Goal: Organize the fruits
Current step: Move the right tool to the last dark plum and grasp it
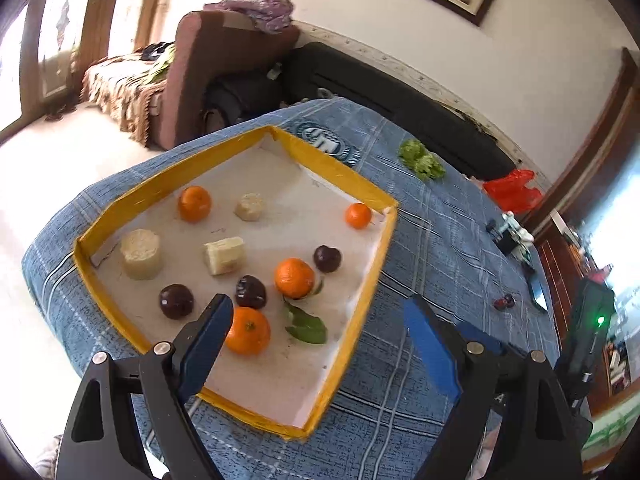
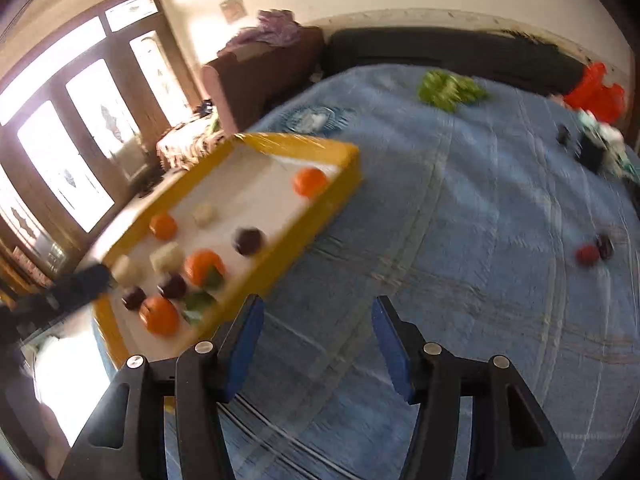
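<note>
Right now both the left gripper [image 1: 316,312] and right gripper [image 2: 316,316] gape empty, most fruit sits in the yellow tray [image 1: 332,168], and the two small fruits [image 2: 596,251] far off could roll if bumped.

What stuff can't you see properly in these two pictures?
- Right wrist view: motion blur smears everything, so the small fruits out on the blue cloth cannot be identified.
- Left wrist view: the same small fruits are too tiny to name.
- Left wrist view: the left gripper has a finger covering part of the nearest orange in the yellow tray.
- Both views: the gripper bodies block the cloth's near edge.
</note>
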Motion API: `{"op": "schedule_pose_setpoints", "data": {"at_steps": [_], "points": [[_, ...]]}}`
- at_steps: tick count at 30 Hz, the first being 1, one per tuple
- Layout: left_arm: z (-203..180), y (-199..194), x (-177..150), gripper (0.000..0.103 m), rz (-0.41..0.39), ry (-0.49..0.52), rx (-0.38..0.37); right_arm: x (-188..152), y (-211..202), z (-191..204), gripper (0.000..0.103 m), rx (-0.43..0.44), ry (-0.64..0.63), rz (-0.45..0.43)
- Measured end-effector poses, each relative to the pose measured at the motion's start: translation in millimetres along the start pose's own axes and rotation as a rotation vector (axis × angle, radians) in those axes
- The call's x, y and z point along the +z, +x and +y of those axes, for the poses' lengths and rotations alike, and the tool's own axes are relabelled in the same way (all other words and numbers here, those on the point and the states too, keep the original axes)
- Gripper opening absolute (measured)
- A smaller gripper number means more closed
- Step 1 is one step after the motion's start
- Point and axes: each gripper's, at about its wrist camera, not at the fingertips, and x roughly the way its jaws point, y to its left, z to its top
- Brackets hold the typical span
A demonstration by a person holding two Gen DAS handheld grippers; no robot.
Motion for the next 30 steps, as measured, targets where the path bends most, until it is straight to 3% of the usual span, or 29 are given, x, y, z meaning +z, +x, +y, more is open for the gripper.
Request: {"op": "schedule_pose_setpoints", "data": {"at_steps": [3, 7, 10, 13, 16, 22, 28, 29, 30], "points": [[-15.3, 7.7, -9.1, 0.087, 0.043, 0.021, -0.051, -19.0, -21.2, -39.8, 0.061, -0.045, 0.075, -0.008], [-43.4, 12.8, -22.2, 0.087, 0.081, 0.083, -0.103, -33.2, -63.5, -110.5, 0.061, -0.197, 0.157, -0.041], [-59.6, 14.6, -31.6, 0.087, 0.101, 0.122, -0.125, -28.8, -86.6, -159.5, 0.061, -0.291, 0.238, -0.079], [-70.2, 20.4, -39.9, 0.086, 0.13, 0.146, -0.134, -15.7, -91.8, -195.0, 0.061, -0.33, 0.298, -0.119], [-75.9, 25.2, -44.9, 0.087, 0.146, 0.163, -0.133, 5.6, -78.3, -221.4, 0.061, -0.347, 0.336, -0.135], [-78.5, 38.5, -44.4, 0.086, 0.166, 0.17, -0.132, 40.3, -35.2, -258.0, 0.06, -0.367, 0.396, -0.085], [-78.9, 53.0, -44.3, 0.086, 0.192, 0.171, -0.133, 46.0, 1.4, -272.6, 0.059, -0.352, 0.438, -0.013], [-79.0, 54.4, -44.4, 0.086, 0.194, 0.17, -0.133, 45.9, 1.9, -269.6, 0.055, -0.36, 0.423, -0.018], [-79.5, 55.3, -44.7, 0.086, 0.196, 0.17, -0.134, 45.5, 3.2, -267.5, 0.036, -0.344, 0.418, -0.01]]}}
